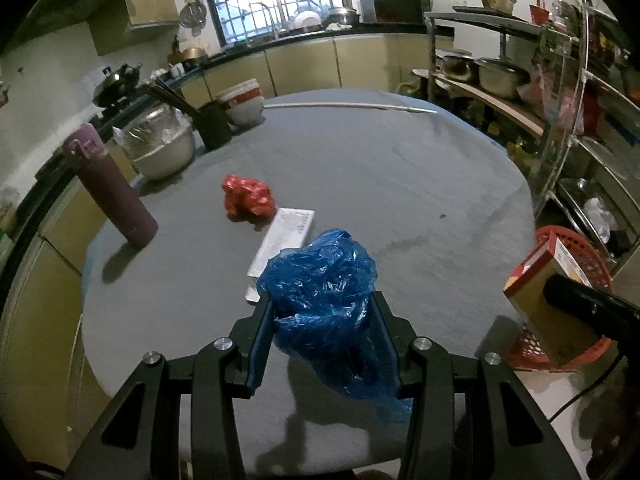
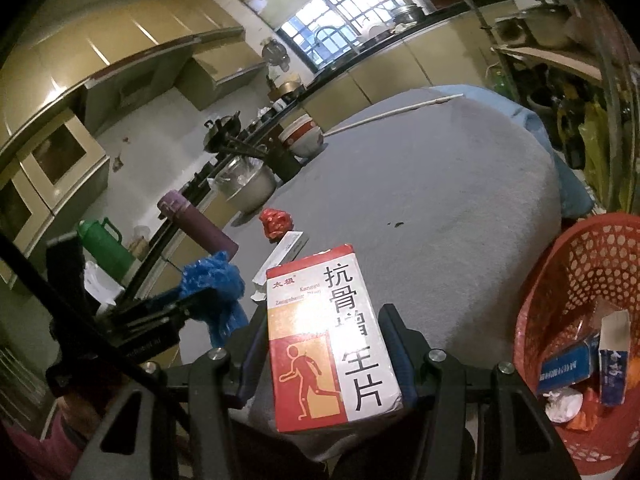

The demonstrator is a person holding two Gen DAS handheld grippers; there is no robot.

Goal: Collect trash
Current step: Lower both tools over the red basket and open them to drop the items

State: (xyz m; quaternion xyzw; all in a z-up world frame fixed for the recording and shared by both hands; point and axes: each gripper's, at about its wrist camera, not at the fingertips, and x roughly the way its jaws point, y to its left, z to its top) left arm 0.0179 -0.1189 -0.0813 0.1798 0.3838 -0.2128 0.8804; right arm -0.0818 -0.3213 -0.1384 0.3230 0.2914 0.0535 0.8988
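Note:
My left gripper (image 1: 322, 312) is shut on a crumpled blue plastic bag (image 1: 320, 292), held above the near part of the round grey table (image 1: 400, 184). My right gripper (image 2: 324, 320) is shut on a red and white medicine box (image 2: 328, 332), held at the table's near right edge beside the red basket (image 2: 580, 264). In the left wrist view the medicine box (image 1: 536, 300) and the right gripper's finger (image 1: 584, 304) appear in front of the red basket (image 1: 568, 240). On the table lie a crumpled red wrapper (image 1: 248, 196) and a flat white packet (image 1: 284, 240).
A purple flask (image 1: 112, 188), a steel bowl (image 1: 164, 144), a dark chopstick holder (image 1: 214, 124), stacked bowls (image 1: 244, 100) and a long white stick (image 1: 348, 106) stand along the table's far and left sides. The basket holds boxes and paper (image 2: 580, 368). A shelf rack (image 1: 560, 92) stands at the right.

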